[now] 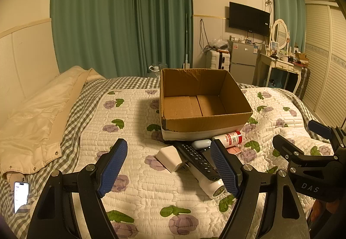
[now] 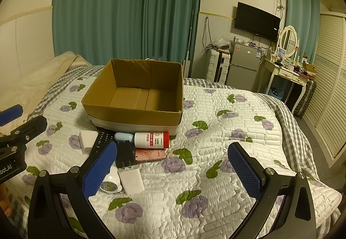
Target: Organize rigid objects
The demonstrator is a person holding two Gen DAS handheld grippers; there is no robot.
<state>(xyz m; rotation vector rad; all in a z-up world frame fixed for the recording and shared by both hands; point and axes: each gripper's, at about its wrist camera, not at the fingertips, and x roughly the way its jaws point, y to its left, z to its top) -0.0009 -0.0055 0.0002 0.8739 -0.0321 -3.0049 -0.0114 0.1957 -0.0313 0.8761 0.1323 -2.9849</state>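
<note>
Both the left gripper [image 1: 168,165] and right gripper [image 2: 173,169] are spread, holding nothing. Approach the white charger [image 1: 169,157] at frame centre squarely, then lift it into the cardboard box [image 1: 205,124] above.

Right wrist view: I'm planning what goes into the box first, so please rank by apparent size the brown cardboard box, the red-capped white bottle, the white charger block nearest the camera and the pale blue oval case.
1. Brown cardboard box
2. and 3. Red-capped white bottle and white charger block: look alike, and the charger lies nearer the camera, so unranked
4. Pale blue oval case
</note>
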